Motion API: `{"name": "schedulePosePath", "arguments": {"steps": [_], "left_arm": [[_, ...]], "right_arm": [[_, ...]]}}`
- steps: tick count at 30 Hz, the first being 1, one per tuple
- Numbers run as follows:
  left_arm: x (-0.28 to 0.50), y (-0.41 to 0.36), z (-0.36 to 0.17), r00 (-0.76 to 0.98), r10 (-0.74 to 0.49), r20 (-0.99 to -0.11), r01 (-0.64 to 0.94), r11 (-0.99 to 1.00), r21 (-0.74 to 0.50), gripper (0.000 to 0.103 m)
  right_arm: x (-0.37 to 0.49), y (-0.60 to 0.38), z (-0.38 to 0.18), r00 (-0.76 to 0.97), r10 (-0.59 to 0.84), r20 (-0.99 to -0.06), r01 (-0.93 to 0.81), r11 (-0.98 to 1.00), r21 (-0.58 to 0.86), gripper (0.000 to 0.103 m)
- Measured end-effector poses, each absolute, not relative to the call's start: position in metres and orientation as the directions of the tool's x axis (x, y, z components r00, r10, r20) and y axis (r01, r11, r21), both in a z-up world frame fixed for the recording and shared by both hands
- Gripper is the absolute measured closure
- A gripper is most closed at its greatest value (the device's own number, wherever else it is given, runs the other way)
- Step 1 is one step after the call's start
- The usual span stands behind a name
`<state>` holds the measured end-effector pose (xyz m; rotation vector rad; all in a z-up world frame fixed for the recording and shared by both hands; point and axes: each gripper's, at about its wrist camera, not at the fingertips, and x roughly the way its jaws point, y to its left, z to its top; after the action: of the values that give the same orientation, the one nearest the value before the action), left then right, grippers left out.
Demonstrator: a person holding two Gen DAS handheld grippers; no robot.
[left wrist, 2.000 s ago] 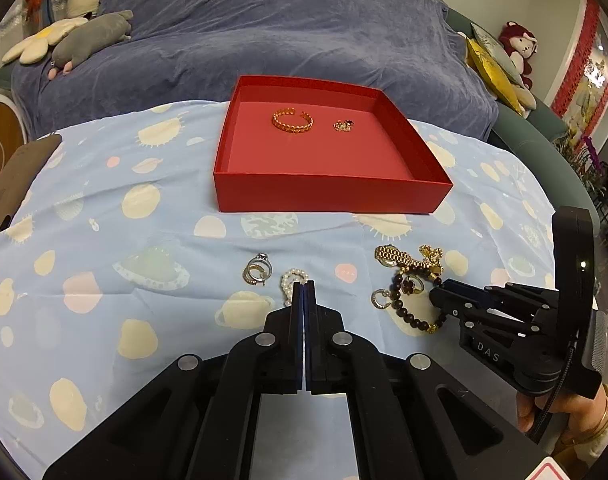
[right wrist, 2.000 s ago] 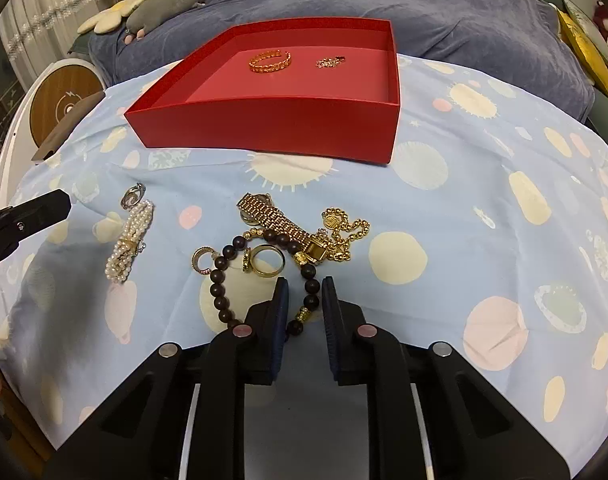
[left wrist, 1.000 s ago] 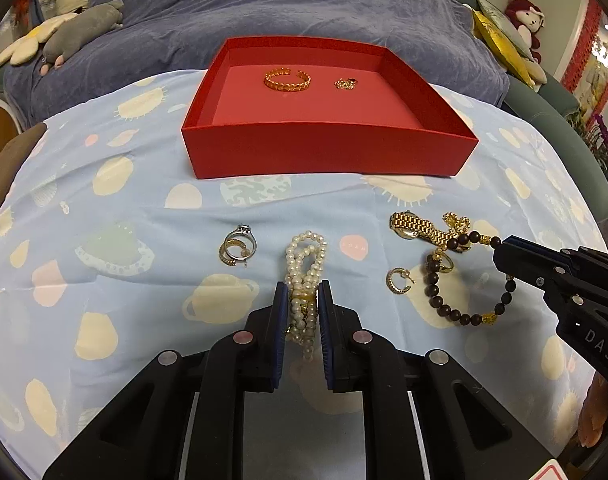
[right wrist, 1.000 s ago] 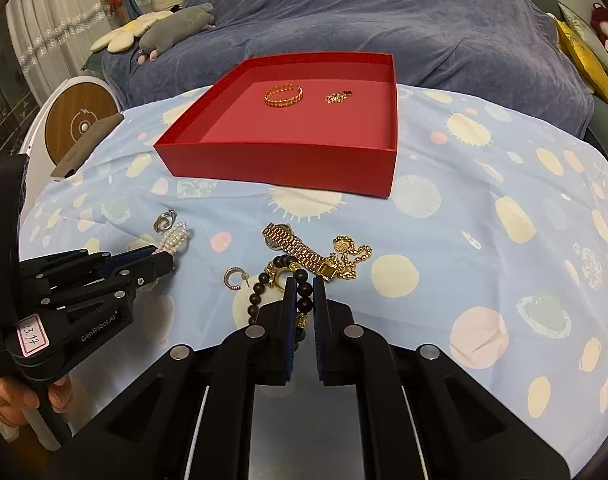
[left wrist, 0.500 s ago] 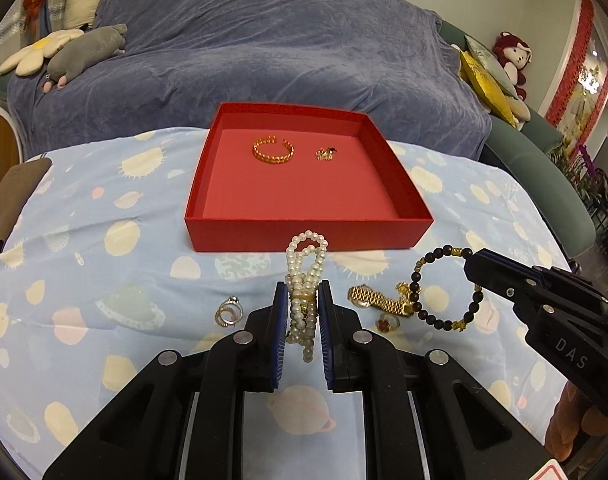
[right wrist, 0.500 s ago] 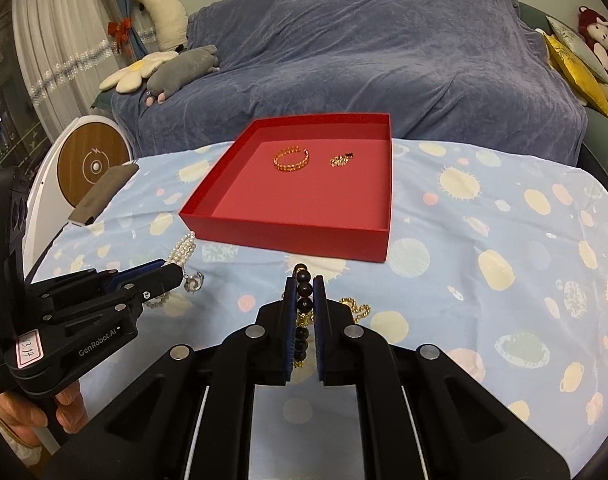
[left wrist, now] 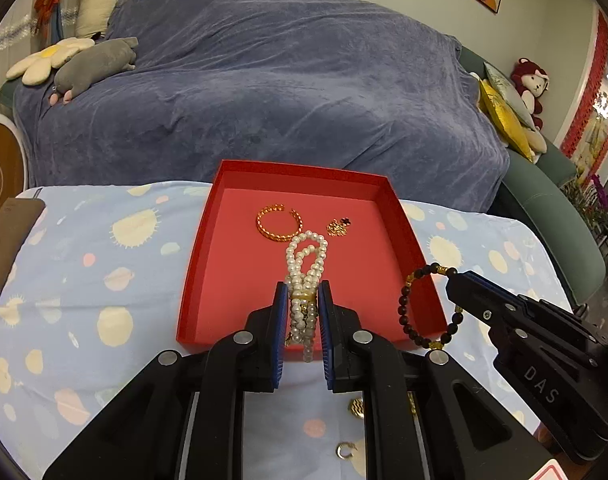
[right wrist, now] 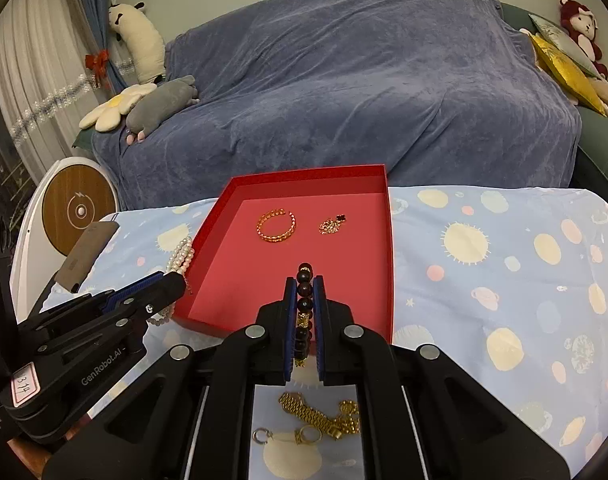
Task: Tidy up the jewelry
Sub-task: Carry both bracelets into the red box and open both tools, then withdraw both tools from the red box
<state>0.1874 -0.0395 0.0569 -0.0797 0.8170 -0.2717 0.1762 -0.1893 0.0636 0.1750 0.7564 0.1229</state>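
Background items, both wrist views.
Pale blue tablecloth point(left wrist: 103, 280) printed with suns and planets covers the table. Beyond its far edge: sofa under a blue-grey throw point(right wrist: 364, 80). On the throw's left end, a flower-shaped cushion point(right wrist: 111, 110) touching a grey plush point(right wrist: 159, 104). Gold cushion point(left wrist: 502, 120) and red plush monkey point(left wrist: 530, 84) at the sofa's right end. Round wood-faced disc point(right wrist: 77, 210) off the table's left edge.

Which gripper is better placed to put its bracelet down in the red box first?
Probably the left gripper: its pearl bracelet hangs over the red box floor, while the right gripper's beaded bracelet hangs near the right wall.
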Motion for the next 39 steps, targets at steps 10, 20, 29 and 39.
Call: {"name": "schedulePosePath", "arguments": {"steps": [10,20,29,39], "left_arm": [[0.253,-0.032,0.032,0.634,-0.257,-0.73,0.182,0.966,-0.182,0.091],[0.285,-0.031,-0.012,0.579,-0.25,-0.776,0.165,0.968,-0.189,0.091],[0.283,-0.033,-0.019,0.586,-0.196,-0.787,0.143,0.98,-0.137,0.068],[0.235,-0.023,0.027,0.64,-0.197,-0.742,0.119,0.98,-0.157,0.055]], "right_arm": [[0.24,-0.177,0.047,0.707,0.206,-0.677,-0.081,0.974,0.212,0.096],[0.277,-0.18,-0.005,0.652,0.154,-0.742,-0.046,0.985,0.164,0.096],[0.273,-0.188,0.007,0.686,0.117,-0.718,-0.016,0.989,0.146,0.092],[0.214,-0.194,0.064,0.742,0.157,-0.652,-0.036,0.98,0.195,0.075]]}}
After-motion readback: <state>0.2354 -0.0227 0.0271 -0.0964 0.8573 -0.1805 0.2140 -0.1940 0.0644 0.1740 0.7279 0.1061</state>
